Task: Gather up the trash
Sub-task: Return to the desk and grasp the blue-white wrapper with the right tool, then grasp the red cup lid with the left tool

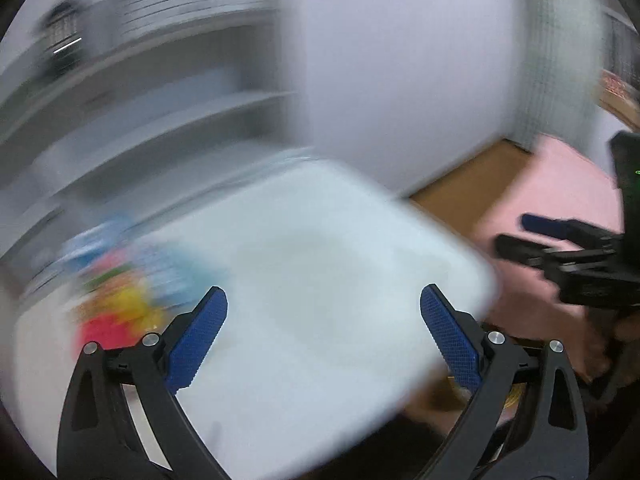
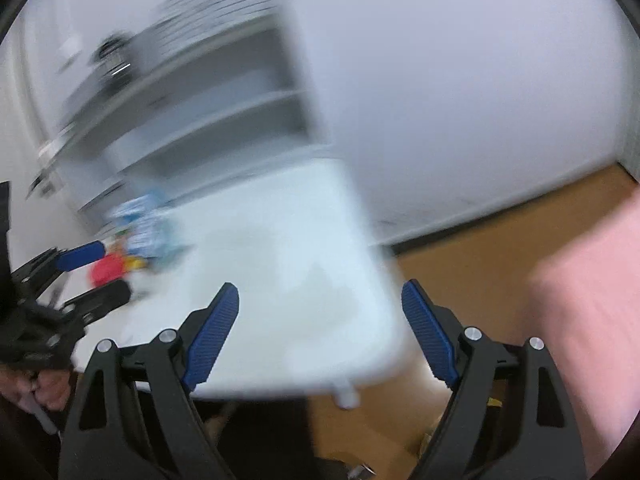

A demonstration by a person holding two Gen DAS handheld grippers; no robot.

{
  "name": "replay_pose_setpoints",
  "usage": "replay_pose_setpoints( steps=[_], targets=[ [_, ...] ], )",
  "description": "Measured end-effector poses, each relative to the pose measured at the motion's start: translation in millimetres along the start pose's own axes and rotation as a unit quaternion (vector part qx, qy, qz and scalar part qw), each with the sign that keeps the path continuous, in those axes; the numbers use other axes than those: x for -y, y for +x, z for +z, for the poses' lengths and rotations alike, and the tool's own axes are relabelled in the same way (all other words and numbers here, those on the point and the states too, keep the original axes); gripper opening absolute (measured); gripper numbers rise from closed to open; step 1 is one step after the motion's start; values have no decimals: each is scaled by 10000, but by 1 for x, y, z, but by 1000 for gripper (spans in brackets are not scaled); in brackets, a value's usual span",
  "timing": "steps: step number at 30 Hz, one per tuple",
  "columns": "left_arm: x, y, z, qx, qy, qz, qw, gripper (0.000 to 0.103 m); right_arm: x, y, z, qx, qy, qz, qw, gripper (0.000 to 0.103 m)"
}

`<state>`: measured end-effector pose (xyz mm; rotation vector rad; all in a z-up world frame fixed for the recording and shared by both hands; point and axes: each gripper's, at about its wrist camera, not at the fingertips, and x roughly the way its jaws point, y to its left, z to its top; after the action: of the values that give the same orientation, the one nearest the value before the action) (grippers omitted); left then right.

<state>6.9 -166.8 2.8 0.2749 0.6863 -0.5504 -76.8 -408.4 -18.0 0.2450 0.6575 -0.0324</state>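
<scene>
**Two wrist cameras over one table**

Both views look forward and down along open blue fingers, close above the white table (image 1: 320, 264). Each faces the shelves (image 2: 208, 120) and wall; both share the blurred wrappers (image 1: 120, 300) and each other's gripper.

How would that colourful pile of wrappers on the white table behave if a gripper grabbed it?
The wrappers look like thin printed packets, so probably light and floppy, crumpling between fingers. Heaped loosely on the smooth table, they would likely slide or scatter if pushed. Blur hides finer detail.
</scene>
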Motion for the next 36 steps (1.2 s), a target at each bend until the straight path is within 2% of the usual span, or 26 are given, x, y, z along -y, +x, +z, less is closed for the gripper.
replay_pose_setpoints(
  steps=[2, 6, 9, 12, 15, 24, 32, 36],
  targets=[
    [-69, -11, -22, -134, -475, 612, 9969, 94, -57, 29, 16, -140, -402, 446, 9981, 81],
    [-158, -28, -64, -351, -1140, 1214, 9854, 94, -138, 78, 34, -425, -959, 882, 9906, 78],
    [-200, -41, -95, -495, -1444, 1416, 9781, 94, -183, 119, 44, -678, -1212, 971, 9855, 74],
    [-225, -46, -111, -578, -1632, 1383, 9751, 94, -215, 154, 50, -916, -1343, 866, 9829, 66],
    [-232, -46, -116, -597, -1657, 1262, 9762, 94, -238, 177, 47, -1038, -1413, 718, 9819, 63],
    [-225, -6, -88, -517, -1351, 849, 9858, 94, -258, 213, 52, -1292, -1395, 539, 9803, 44],
    [-206, 13, -69, -545, -1143, 641, 9899, 94, -251, 219, 54, -1394, -1386, 588, 9787, 23],
    [-199, 25, -62, -619, -1011, 554, 9914, 94, -250, 202, 58, -1127, -1386, 674, 9816, 21]
  ],
)
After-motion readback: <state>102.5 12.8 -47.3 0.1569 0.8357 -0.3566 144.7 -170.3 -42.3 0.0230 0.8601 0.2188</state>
